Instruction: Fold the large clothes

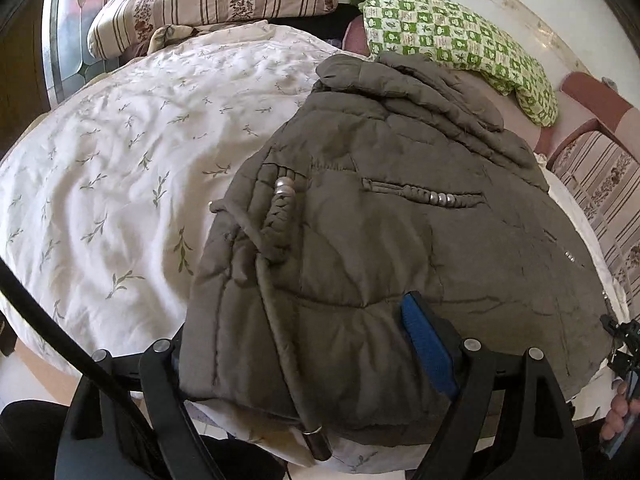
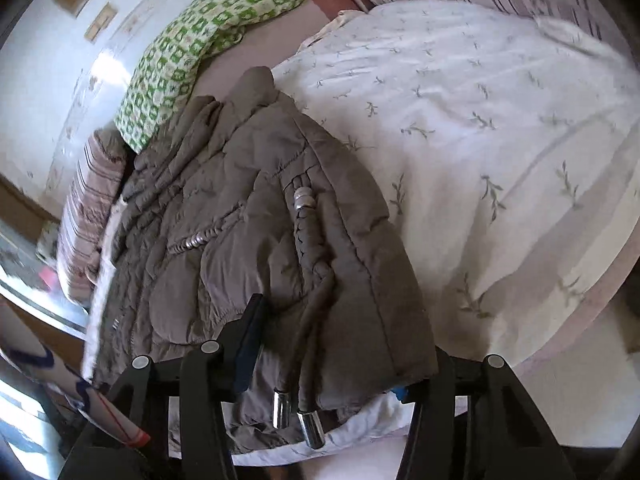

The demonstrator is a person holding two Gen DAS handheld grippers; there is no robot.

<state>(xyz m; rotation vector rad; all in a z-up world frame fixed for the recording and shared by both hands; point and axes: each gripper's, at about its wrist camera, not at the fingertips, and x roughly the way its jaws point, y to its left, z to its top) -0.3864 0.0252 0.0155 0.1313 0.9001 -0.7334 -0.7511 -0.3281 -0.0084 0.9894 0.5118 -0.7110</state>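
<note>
- The padded grey jacket (image 1: 380,220) lies in a bundle on the white floral quilt (image 1: 120,160) at the bed's near edge, its cords (image 2: 304,360) dangling over the side.
- Left gripper (image 1: 304,360) is spread wide around the hem, one finger on top, not clamped.
- Right gripper (image 2: 340,344) straddles the hem likewise, unclenched.
- Judged step: taking hold of the hem; next both must pinch it evenly.

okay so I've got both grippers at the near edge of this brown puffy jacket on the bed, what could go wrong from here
1. The jacket is thick and puffy; each open gripper, left and right, straddles a wide bunch of hem, so a grip may catch only the top layer.
2. The drawstring cords with metal tips dangle over the bed edge and could snag a finger.
3. The near hem overhangs the white quilt, so a pull might slide the jacket off.
</note>
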